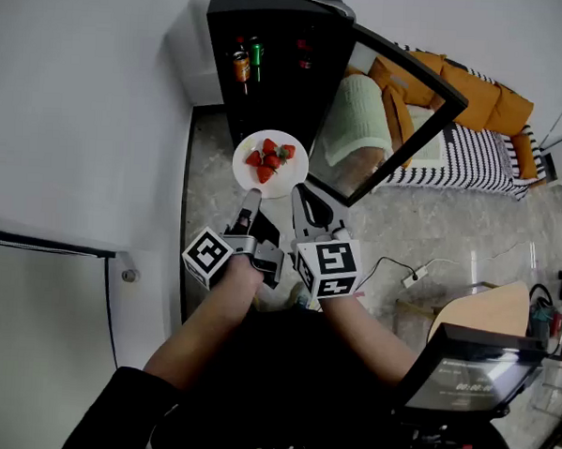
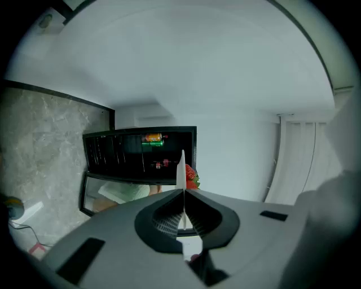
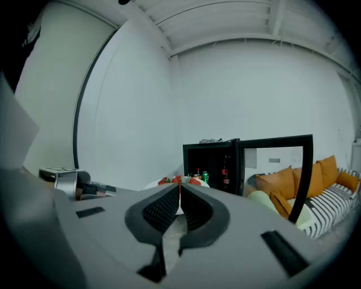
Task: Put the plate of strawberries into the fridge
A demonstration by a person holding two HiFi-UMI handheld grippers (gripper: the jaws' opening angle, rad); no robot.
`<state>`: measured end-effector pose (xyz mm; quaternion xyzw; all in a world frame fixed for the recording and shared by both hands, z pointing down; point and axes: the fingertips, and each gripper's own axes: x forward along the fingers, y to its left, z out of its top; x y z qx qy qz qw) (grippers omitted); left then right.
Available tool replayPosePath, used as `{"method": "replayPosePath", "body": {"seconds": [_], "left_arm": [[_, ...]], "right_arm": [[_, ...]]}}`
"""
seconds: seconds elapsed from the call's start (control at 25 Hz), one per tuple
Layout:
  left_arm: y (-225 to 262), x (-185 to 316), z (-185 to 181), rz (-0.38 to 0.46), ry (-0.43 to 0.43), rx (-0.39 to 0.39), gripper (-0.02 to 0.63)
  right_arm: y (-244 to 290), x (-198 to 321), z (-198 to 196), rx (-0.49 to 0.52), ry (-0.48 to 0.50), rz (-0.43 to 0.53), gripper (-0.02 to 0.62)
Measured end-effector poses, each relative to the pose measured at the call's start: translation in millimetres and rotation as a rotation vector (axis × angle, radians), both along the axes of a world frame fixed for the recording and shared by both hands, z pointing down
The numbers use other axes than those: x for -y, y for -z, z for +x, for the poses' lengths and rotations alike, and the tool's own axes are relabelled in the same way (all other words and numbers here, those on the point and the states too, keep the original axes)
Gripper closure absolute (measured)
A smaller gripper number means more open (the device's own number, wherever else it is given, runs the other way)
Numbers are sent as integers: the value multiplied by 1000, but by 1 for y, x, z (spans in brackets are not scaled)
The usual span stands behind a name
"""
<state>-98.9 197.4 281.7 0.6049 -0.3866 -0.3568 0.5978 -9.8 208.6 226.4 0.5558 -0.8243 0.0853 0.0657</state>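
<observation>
Both claws are on the plate (image 1: 293,175) here, carried in the air over the floor (image 1: 450,228) and short of the fridge (image 1: 273,21), not on any surface. The left claw (image 1: 249,200) is pinched narrow on the rim at about 7 o'clock. In the left gripper view that claw (image 2: 183,195) has its jaws closed on the thin white edge, with a strawberry peeking just past it. The right claw (image 1: 301,194) bites the rim at about 5 o'clock, and the right gripper view shows its jaws clamped on the same edge too (image 3: 179,192). The strawberries (image 1: 269,158) sit heaped at the plate's middle, and the plate looks level.

Now the relation that counts: the fridge opening lies dead ahead, at 12 o'clock from both claws, with the plate between claws and fridge. The glass door (image 1: 390,112) hangs open off toward 2 o'clock, clear of the straight line in. Cans (image 1: 244,65) stand inside at the left of the opening.

My read is that the carry is well along and the insertion is not yet done. The coming move looks like a straight push toward 12 o'clock. Both hands sit about equally near, the right one closer to the door edge. Tilting would send the berries rolling, so level hands matter.
</observation>
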Motion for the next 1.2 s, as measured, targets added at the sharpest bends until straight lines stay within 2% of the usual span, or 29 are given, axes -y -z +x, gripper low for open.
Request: {"method": "replayPosePath", "body": {"seconds": [0.24,0.36,0.52,0.68,0.76,0.84,1.04,1.2], "left_arm": [[2,4,8,24,13,-24,595],[-1,4,17,10,15,7,595],[-2,5,30,10,33,-18,595],[-10,3,41,-4,40,23,595],[-10,3,49,1,50,15,595],[-10,2,57,5,62,6,595],[-14,3,83,-16,90,44,595],[-7,1,94,12,105,13,595]], "right_arm": [[-5,1,1,1,32,1,583],[-3,2,12,-1,37,18,583],[-7,3,25,-3,48,12,583],[-13,2,41,5,60,4,583],[-16,1,51,9,65,5,583],[-17,1,61,22,66,8,583],[-13,9,89,58,91,6,583],[-13,9,92,69,113,6,583]]}}
